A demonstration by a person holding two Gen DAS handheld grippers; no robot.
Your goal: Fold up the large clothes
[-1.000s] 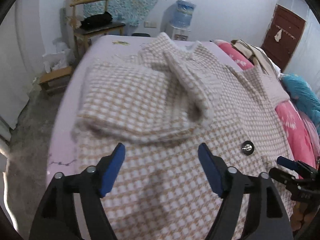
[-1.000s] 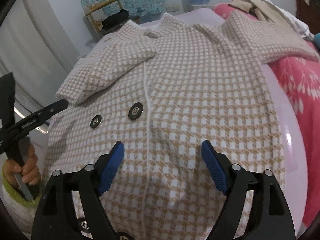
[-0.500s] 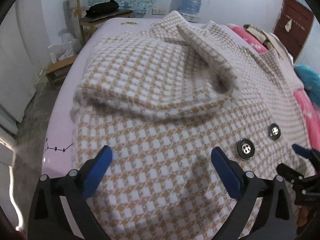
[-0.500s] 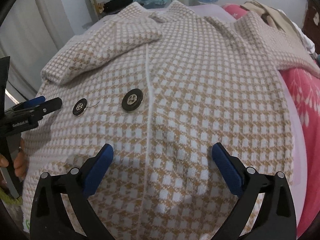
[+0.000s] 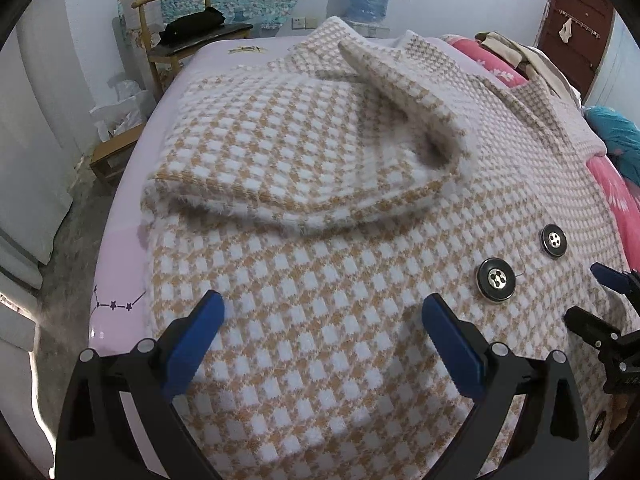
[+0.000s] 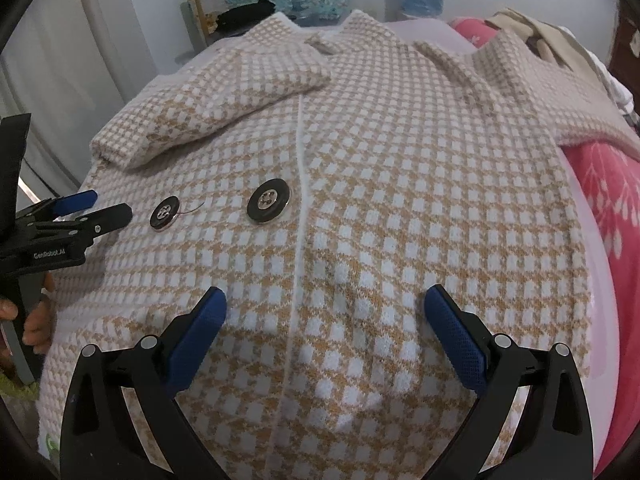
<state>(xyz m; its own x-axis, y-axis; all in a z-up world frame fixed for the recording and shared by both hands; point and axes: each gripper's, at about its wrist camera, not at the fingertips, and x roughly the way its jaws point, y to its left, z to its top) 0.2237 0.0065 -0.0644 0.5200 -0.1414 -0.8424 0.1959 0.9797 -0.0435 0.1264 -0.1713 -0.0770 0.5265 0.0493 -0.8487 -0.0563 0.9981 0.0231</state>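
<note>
Coat [image 6: 360, 184]: one; black buttons [image 6: 269, 201]: two visible nearby.

- The words "GenRobot.AI" stand in small white letters on the black body of the left gripper [image 6: 76, 210], seen from the right wrist camera (the letters are tiny, but they can be read).
- The same kind of black body shows at the right edge of the left wrist view, on the right gripper [image 5: 600, 292], with faint marks too small to read.
- A line of little purple stars joined like a star map is drawn on the pale pink bed sheet [image 5: 116, 304] (a drawing, not words).
- No other words or numbers can be read.
</note>
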